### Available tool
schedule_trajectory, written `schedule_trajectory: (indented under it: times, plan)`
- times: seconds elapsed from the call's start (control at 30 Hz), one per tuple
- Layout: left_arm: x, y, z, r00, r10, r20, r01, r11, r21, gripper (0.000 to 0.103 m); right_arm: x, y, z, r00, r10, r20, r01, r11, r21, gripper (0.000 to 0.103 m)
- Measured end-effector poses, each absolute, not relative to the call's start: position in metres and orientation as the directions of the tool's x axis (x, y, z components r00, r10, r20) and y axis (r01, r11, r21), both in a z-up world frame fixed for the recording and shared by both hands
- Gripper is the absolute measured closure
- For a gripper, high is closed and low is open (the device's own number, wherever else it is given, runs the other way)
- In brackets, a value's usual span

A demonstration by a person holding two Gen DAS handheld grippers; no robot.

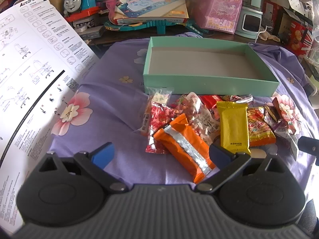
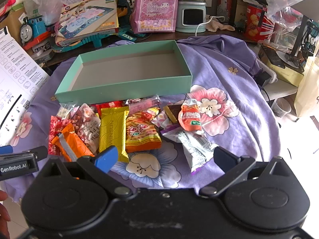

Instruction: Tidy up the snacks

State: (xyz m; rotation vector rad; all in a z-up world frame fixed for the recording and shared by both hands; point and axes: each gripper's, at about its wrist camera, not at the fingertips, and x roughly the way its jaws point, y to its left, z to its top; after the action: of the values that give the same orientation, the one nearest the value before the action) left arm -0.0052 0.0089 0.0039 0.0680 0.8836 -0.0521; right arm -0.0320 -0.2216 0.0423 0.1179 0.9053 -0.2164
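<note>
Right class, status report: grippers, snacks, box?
Left gripper open over orange packet. Right gripper open. Snack pile outside teal box. Nothing blocking.

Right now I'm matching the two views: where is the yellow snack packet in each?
Left wrist: yellow snack packet right of centre, beside the orange packet.
Right wrist: yellow snack packet left of centre, in the pile.
Shared landmark: the green box just behind the pile.

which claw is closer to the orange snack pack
Left. The left claw is open around the orange snack pack; the right claw is open off to its right, over bare cloth.
</note>
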Motion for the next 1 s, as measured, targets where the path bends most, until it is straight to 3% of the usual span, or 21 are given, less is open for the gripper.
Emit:
schedule_trajectory:
  times: [1.0]
  plan:
    - [-0.0042, 0.0019, -0.0014, 0.616, -0.015, -0.788, 0.088, 0.995, 0.049, 0.0, -0.0298, -0.2234, 0.04, 0.585, -0.125, -0.801, 0.236, 0.971, 0.022, 0.0]
